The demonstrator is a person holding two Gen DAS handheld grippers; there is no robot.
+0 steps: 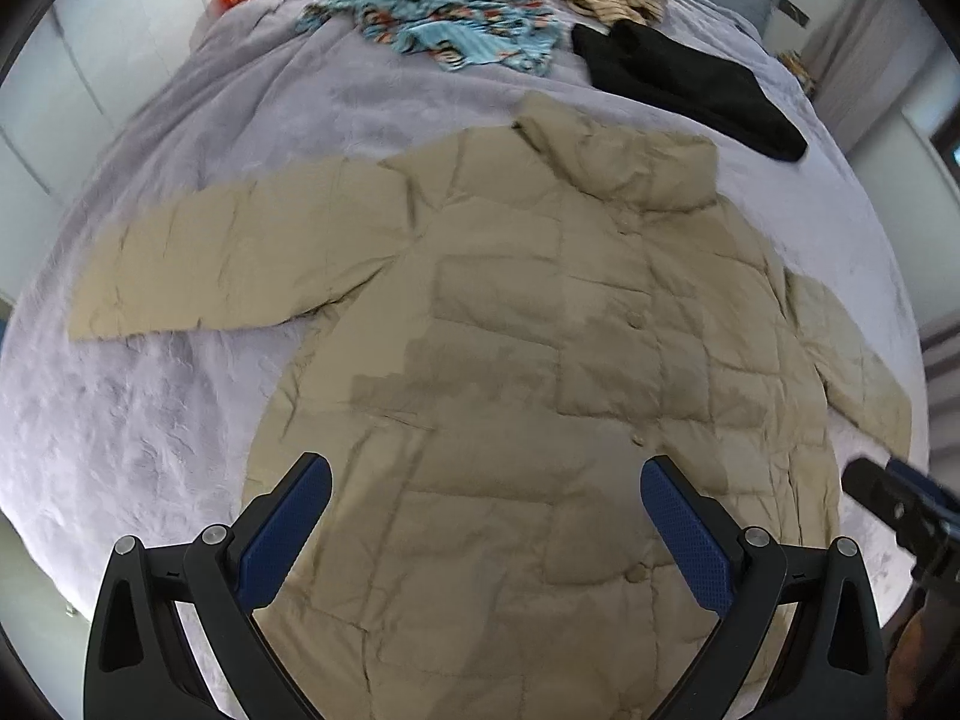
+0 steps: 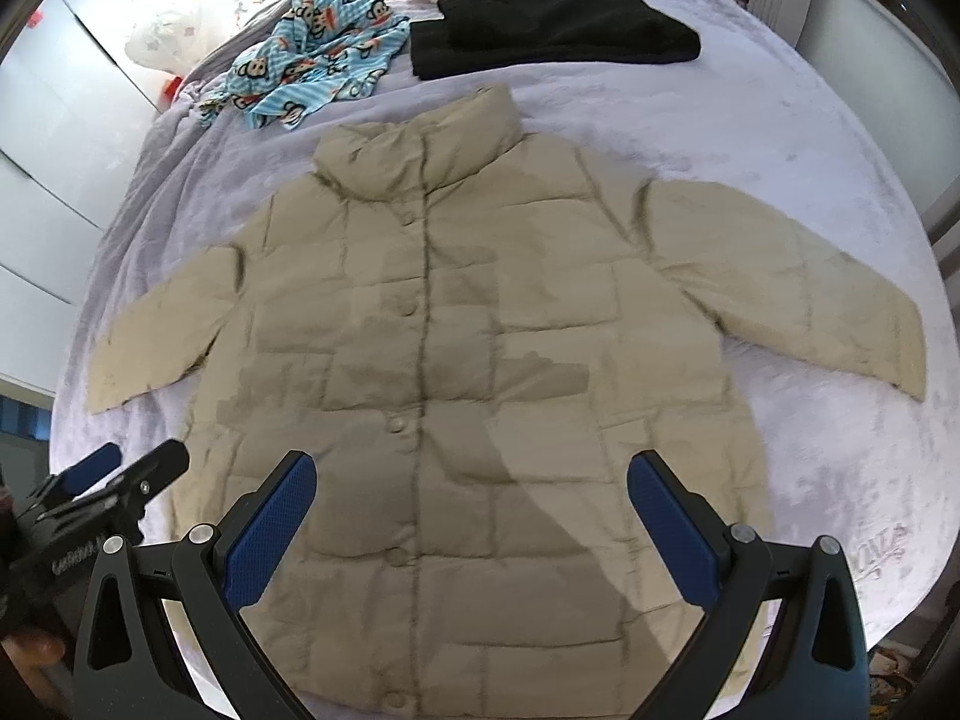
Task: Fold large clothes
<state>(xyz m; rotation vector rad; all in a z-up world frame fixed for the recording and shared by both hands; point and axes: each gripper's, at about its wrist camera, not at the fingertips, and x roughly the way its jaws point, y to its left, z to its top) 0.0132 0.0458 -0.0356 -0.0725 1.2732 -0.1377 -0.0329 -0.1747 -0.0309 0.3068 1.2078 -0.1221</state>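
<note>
The beige quilted puffer jacket (image 2: 444,336) lies flat, buttoned, sleeves spread on the lilac plush bedspread (image 2: 780,138) — folding not yet begun, I judge. Left gripper (image 1: 486,540) gapes wide, empty; right gripper (image 2: 471,534) likewise — next, pinch a sleeve and fold inward.

1. The left gripper (image 1: 486,501) has its jaws spread wide, its blue-padded fingers (image 1: 288,531) far apart with nothing between them.
2. The right gripper (image 2: 471,498) is likewise spread wide, its blue pads (image 2: 675,528) gripping nothing.
3. Both point forward, side by side; each shows at the edge of the other's view.
</note>
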